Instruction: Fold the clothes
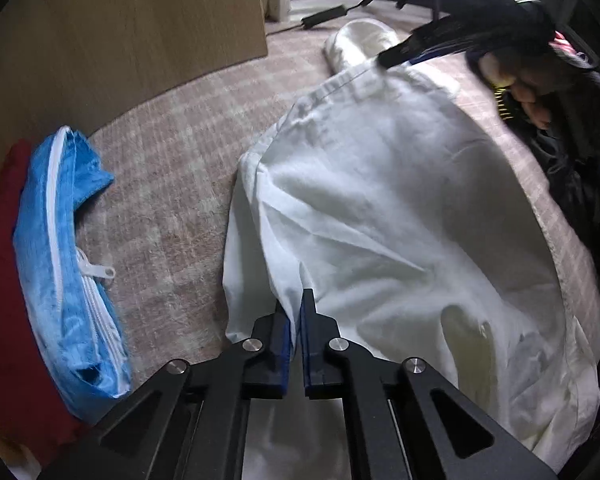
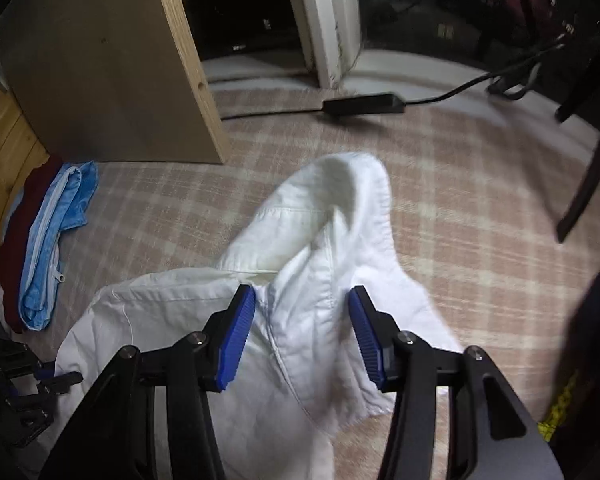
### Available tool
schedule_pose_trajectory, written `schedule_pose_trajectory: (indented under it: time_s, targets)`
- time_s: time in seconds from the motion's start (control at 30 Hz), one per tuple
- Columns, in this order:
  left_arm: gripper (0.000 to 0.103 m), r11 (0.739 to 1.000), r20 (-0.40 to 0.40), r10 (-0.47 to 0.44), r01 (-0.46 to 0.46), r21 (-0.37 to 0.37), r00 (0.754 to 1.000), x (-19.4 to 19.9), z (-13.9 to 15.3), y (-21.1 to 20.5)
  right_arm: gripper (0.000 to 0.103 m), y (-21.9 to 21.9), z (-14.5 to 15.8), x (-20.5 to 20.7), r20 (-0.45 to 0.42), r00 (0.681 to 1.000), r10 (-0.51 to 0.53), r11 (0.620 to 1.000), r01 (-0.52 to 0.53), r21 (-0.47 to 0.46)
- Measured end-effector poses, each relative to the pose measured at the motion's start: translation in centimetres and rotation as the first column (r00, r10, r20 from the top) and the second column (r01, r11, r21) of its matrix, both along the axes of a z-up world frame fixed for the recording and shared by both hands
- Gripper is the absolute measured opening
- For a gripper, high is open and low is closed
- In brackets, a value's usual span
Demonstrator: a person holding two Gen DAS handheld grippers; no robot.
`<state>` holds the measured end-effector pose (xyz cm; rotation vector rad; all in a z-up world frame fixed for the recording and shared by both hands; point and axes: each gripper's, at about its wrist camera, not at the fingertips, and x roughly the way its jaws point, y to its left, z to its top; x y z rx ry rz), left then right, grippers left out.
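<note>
A white garment (image 1: 400, 200) lies spread on a beige checked blanket (image 1: 172, 184). My left gripper (image 1: 297, 300) is shut on a fold at the garment's near edge, with cloth pinched between the blue pads. In the right wrist view the garment's hood (image 2: 340, 200) bulges up ahead of my right gripper (image 2: 302, 300). Its blue pads (image 2: 238, 328) stand apart, with white cloth lying between and under them; I see no pad pressing on it. From the left wrist view, that right gripper (image 1: 392, 58) is blurred and sits at the garment's far edge, held by a hand (image 1: 528, 80).
A folded blue zippered fleece (image 1: 68, 248) lies on dark red cloth (image 1: 8, 280) at the left. A wooden panel (image 2: 112, 72) stands behind it. A black power brick (image 2: 362, 104) with its cable lies near the window. A dark chair leg (image 2: 588, 176) and dark clothing (image 1: 580, 168) are at the right.
</note>
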<state>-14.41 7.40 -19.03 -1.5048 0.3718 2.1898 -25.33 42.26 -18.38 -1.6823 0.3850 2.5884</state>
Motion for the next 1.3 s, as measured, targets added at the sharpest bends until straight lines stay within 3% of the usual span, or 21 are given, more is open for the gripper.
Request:
schedule_pose_trajectory:
  time_s: [0.03, 0.13, 0.2, 0.23, 0.33, 0.4, 0.43, 0.57, 0.7, 0.73, 0.8, 0.9, 1.0, 1.13, 1.17, 1.23, 1.3]
  targets:
    - [0.003, 1.000, -0.008, -0.003, 0.003, 0.008, 1.000, 0.2, 0.3, -0.2, 0.025, -0.4, 0.0, -0.2, -0.002, 1.000, 0.018, 1.000, -0.018, 0.003]
    - [0.003, 0.999, -0.038, 0.008, -0.007, 0.035, 0.999, 0.8, 1.5, -1.4, 0.013, -1.6, 0.6, -0.7, -0.038, 0.997, 0.064, 0.998, -0.064, 0.009]
    - [0.003, 0.998, -0.047, 0.039, -0.037, 0.043, 0.998, 0.8, 1.8, -2.3, 0.013, -2.1, 1.6, -1.1, -0.110, 0.991, 0.074, 0.997, -0.073, 0.014]
    - [0.004, 0.998, -0.037, 0.051, -0.050, 0.036, 0.998, 0.5, 1.2, -2.8, 0.013, -2.2, 1.4, -1.4, -0.105, 0.992, 0.070, 0.997, -0.068, 0.024]
    - [0.010, 0.997, 0.009, 0.079, -0.079, 0.009, 0.997, -0.1, -0.5, -2.9, 0.038, -2.4, 0.6, -2.0, -0.054, 0.998, 0.041, 0.998, -0.038, 0.048]
    - [0.017, 0.996, -0.011, 0.077, -0.078, -0.033, 0.997, 0.3, -0.5, -2.6, 0.038, -2.0, 1.3, -0.8, -0.031, 0.999, 0.014, 0.999, -0.013, 0.045]
    - [0.022, 0.996, -0.035, 0.080, -0.081, -0.035, 0.996, 0.7, 0.3, -2.7, 0.038, -1.8, 2.2, 0.2, -0.043, 0.999, 0.010, 0.999, -0.009, 0.040]
    - [0.023, 0.996, -0.109, 0.087, -0.087, 0.007, 0.990, 3.0, 4.5, -4.2, 0.039, -1.1, 7.3, 6.4, -0.074, 0.996, 0.040, 0.999, -0.042, -0.017]
    - [0.030, 0.997, -0.099, 0.010, -0.003, 0.073, 0.995, 9.6, 7.5, -4.7, 0.044, -2.1, 12.9, 16.7, -0.100, 0.986, 0.131, 0.990, -0.135, -0.041]
    - [0.035, 0.997, -0.085, -0.013, 0.020, 0.079, 0.996, 11.7, 7.8, -4.5, 0.049, -2.8, 13.7, 20.1, -0.078, 0.984, 0.159, 0.985, -0.164, -0.061]
    - [0.035, 0.994, -0.058, -0.060, 0.065, 0.093, 0.996, 15.9, 8.2, -4.1, 0.050, -4.1, 13.9, 25.6, -0.034, 0.980, 0.198, 0.974, -0.200, -0.106]
    - [0.035, 0.984, -0.004, -0.111, 0.111, 0.140, 0.994, 21.5, 7.9, -2.9, 0.056, -7.3, 10.9, 34.0, -0.006, 0.981, 0.196, 0.943, -0.190, -0.272]
    - [0.035, 0.979, 0.048, -0.125, 0.115, 0.169, 0.991, 25.9, 7.1, -1.0, 0.056, -11.7, 5.9, 38.8, -0.002, 0.980, 0.201, 0.905, -0.186, -0.382]
    - [0.032, 0.954, 0.144, -0.073, 0.027, 0.298, 0.987, 30.0, 9.0, -1.9, 0.056, -16.4, 1.2, 40.0, -0.015, 0.968, 0.250, 0.859, -0.229, -0.457]
    - [0.032, 0.948, 0.128, -0.067, 0.023, 0.319, 0.989, 31.3, 10.5, -2.4, 0.056, -17.0, 0.6, 39.9, -0.012, 0.965, 0.263, 0.862, -0.240, -0.446]
    - [0.035, 0.957, 0.073, -0.038, 0.015, 0.289, 0.997, 33.2, 12.9, -3.4, 0.055, -18.0, -0.6, 39.8, -0.005, 0.958, 0.287, 0.872, -0.263, -0.413]
    - [0.034, 0.965, 0.063, -0.008, -0.009, 0.263, 0.998, 34.8, 14.3, -4.0, 0.026, -18.3, -1.2, 39.8, -0.007, 0.946, 0.324, 0.861, -0.298, -0.413]
